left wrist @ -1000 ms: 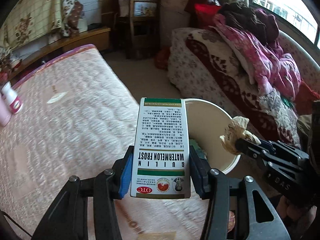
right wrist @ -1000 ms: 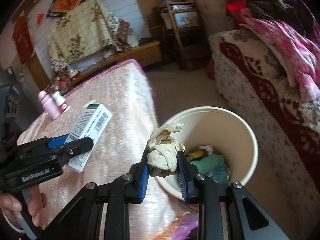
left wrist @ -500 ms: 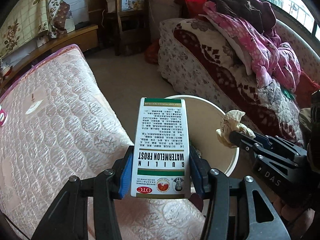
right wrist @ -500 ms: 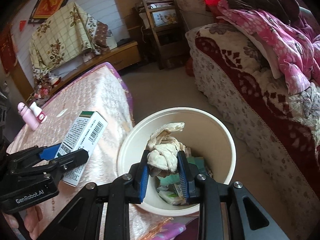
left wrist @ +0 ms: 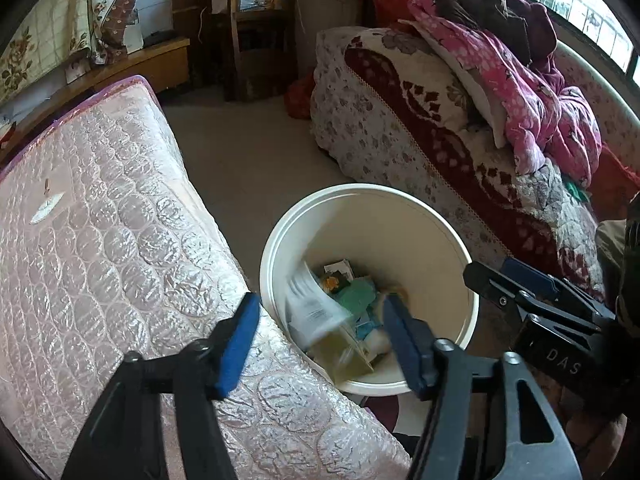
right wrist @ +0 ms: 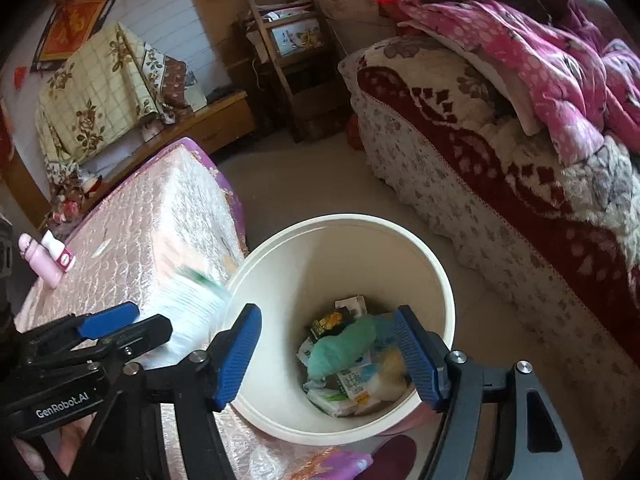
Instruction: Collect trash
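A cream waste bin (left wrist: 466, 248) stands on the floor between the pink mattress and the sofa, with several wrappers and a green cloth (right wrist: 344, 346) inside. My left gripper (left wrist: 320, 304) hangs over the bin's near rim, its jaws opening. The white medicine box (left wrist: 314, 312) is a blur below them, free of both pads and tipping into the bin. My right gripper (right wrist: 328, 312) is over the bin too, jaws opening with nothing between them. A pale blur in the bin looks like the crumpled tissue (right wrist: 390, 374). Each gripper shows in the other's view: right gripper (left wrist: 492, 270), left gripper (right wrist: 148, 320).
The pink quilted mattress (left wrist: 100, 240) lies close on the left, touching the bin. A sofa with a floral cover (left wrist: 440, 128) and piled pink clothes runs along the right. Two pink bottles (right wrist: 44, 258) stand on the mattress. A wooden chair (right wrist: 296, 64) stands at the back.
Both grippers moved over the bin and opened. The medicine box left the left jaws and is falling; the crumpled tissue left the right jaws and dropped into the bin.
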The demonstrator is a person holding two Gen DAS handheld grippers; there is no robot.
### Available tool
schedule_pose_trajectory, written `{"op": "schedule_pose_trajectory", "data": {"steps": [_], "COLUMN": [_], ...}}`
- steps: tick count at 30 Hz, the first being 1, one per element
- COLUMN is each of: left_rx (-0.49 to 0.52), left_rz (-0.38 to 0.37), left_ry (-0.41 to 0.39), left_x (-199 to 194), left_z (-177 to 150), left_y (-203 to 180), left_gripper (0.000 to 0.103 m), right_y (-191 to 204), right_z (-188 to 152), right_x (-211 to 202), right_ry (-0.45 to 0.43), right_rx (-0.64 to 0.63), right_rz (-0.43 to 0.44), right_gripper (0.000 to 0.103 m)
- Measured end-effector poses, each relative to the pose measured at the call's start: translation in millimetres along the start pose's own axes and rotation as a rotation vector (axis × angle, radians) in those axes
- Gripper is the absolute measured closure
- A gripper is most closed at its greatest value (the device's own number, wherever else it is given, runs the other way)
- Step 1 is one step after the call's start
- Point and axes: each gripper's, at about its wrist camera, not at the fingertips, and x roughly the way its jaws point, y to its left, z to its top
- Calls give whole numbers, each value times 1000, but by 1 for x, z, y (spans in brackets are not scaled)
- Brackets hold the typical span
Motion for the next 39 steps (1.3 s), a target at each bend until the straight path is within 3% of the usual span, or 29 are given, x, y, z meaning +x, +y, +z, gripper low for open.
{"op": "schedule_pose_trajectory", "data": {"steps": [18, 27, 29, 39], "left_rx": [-11, -63, -68, -60], "left_rz": [93, 146, 159, 189], "left_ry": [-122, -255, -292, -410], "left_x": [-52, -104, -114, -163], "left_z": [-17, -29, -33, -53], "left_y": [16, 35, 39, 53], "left_gripper": [32, 14, 13, 13], "right_y": [31, 60, 63, 86], "right_z": [-7, -12, -12, -20], "right_x": [-25, -67, -75, -119], "right_ry": [-70, -153, -164, -240], "right_rx": [-104, -143, -140, -142], "right_rz": [-69, -88, -90, -88], "right_gripper": [31, 30, 26, 26]}}
